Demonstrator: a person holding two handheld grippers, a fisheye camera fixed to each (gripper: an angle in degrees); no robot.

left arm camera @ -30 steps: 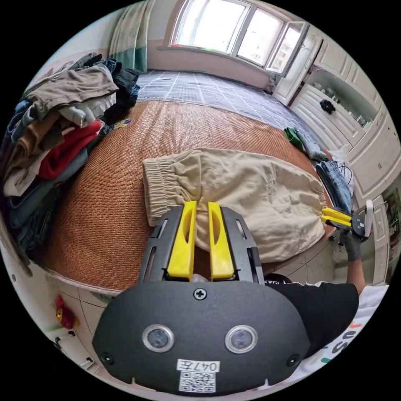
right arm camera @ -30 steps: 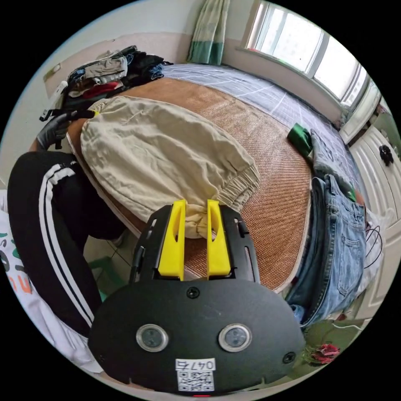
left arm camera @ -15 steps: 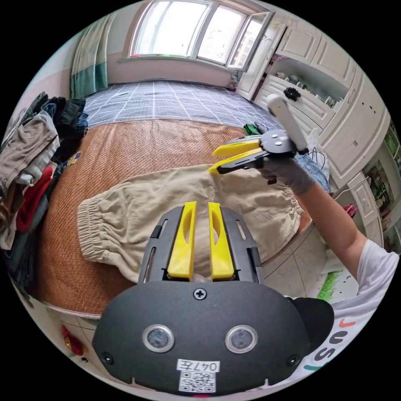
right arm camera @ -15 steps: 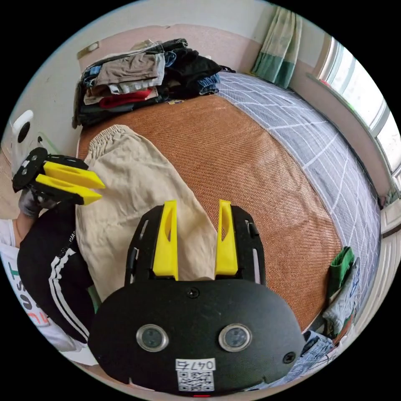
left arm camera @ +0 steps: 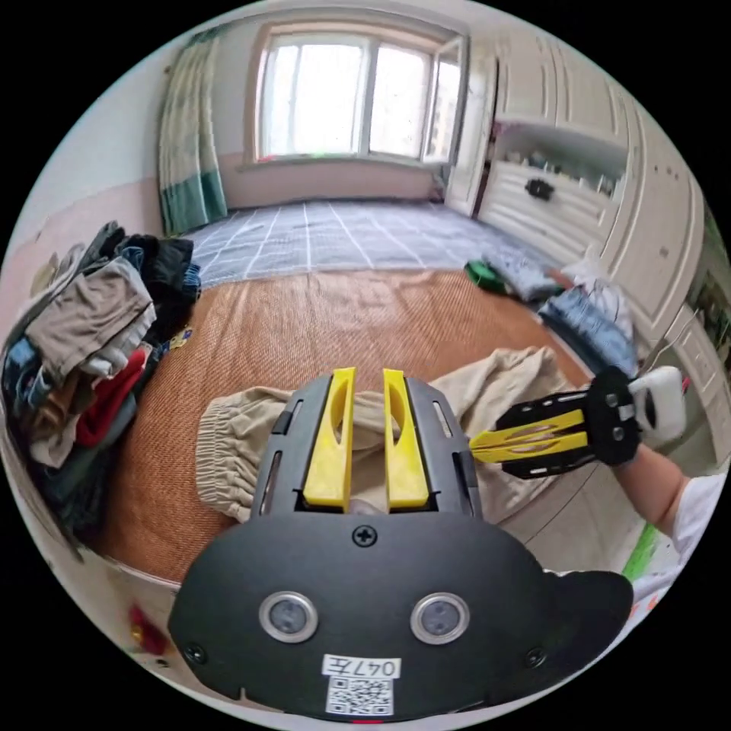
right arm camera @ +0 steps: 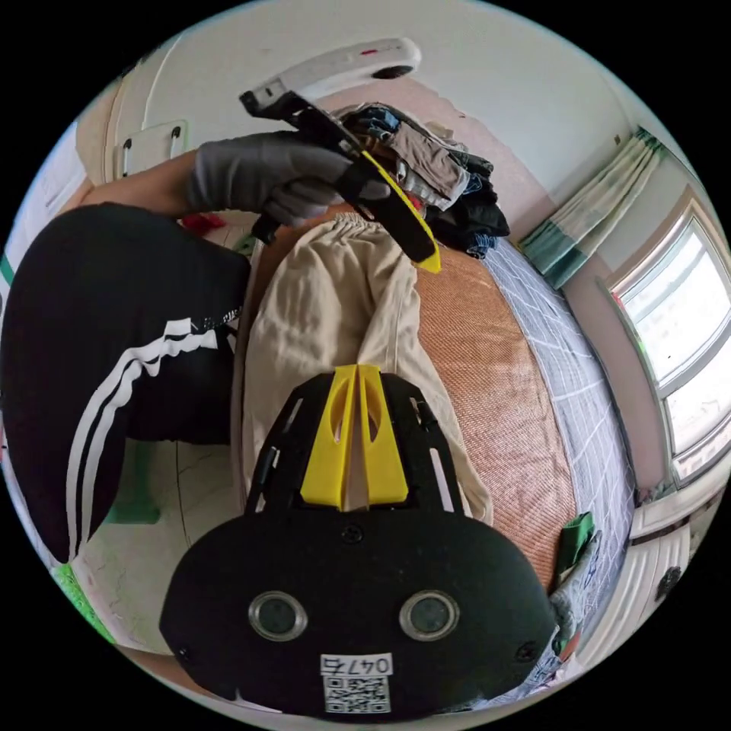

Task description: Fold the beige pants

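Since a half-second ago, my right tongs (right arm camera: pixel 358 381) have closed on the beige pants (right arm camera: pixel 327 304) lying on the woven mat (left arm camera: pixel 304 327); my left tongs (left arm camera: pixel 364 388), narrowly apart, hover above. Thin pinch—fabric may slip.

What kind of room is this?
Most likely a bedroom: a wide bed under a window, white cupboards along one wall, and a pile of clothes beside the pants being folded.

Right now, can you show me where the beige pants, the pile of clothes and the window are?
beige pants (right arm camera: pixel 335 297), right gripper view, middle of the leg.
pile of clothes (left arm camera: pixel 84 365), left gripper view, the heap's middle.
window (left arm camera: pixel 354 99), left gripper view, the panes.
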